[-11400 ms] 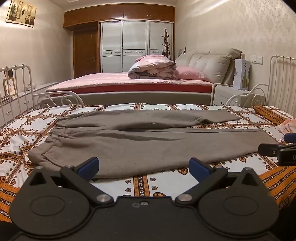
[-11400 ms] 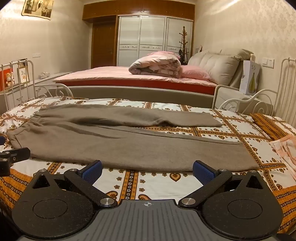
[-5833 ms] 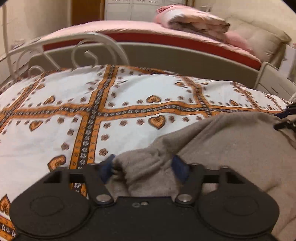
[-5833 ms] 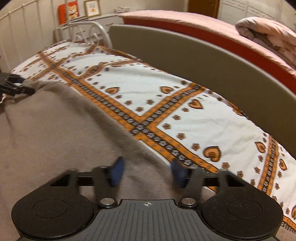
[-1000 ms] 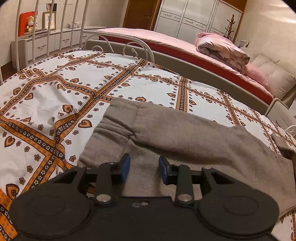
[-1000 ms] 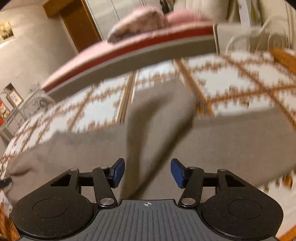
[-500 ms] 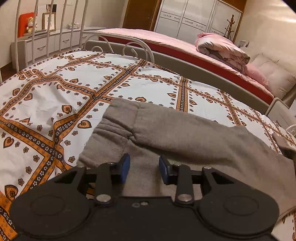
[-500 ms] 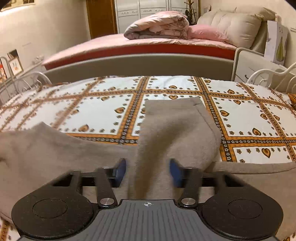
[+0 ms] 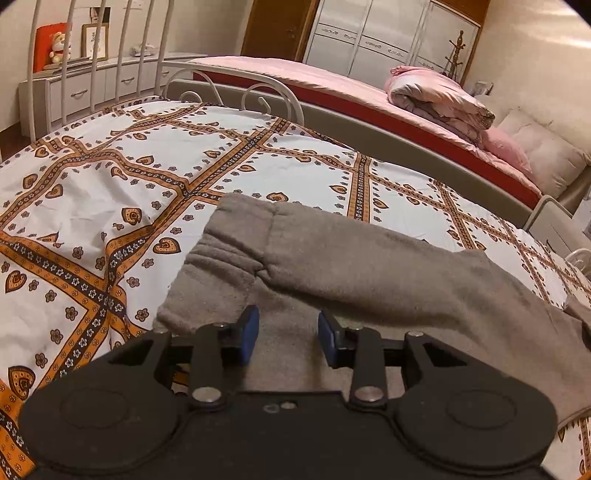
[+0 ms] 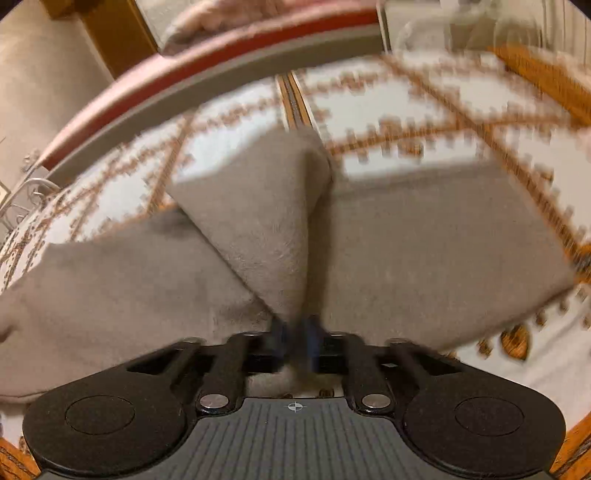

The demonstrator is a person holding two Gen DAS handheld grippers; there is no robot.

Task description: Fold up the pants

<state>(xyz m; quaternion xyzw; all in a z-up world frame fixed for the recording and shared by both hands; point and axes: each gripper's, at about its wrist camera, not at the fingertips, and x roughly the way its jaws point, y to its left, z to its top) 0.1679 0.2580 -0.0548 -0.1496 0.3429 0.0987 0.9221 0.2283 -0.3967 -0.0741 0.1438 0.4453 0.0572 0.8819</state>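
The right gripper (image 10: 295, 341) pinched a peaked fold of the grey pants (image 9: 369, 273), its blue pads close together on the cloth; its jaws had just been opening from a tighter squeeze, and the view was blurred. The left gripper (image 9: 288, 334) stood with its jaws a little apart above the waistband end, flat cloth showing in the gap between the pads; the pads did not appear to press on it.

The pants lay across the near bed, long axis running from the waistband at the left to the leg end at the right, one leg doubled over on top. Under them spread a white bedspread (image 9: 110, 192) patterned with orange bands and hearts. A white metal bed frame (image 9: 236, 92) rose at the far edge. Beyond stood a pink bed (image 9: 295, 74) bearing a rolled quilt (image 9: 439, 98), then white wardrobes (image 9: 388, 40) and a brown door (image 9: 277, 26).
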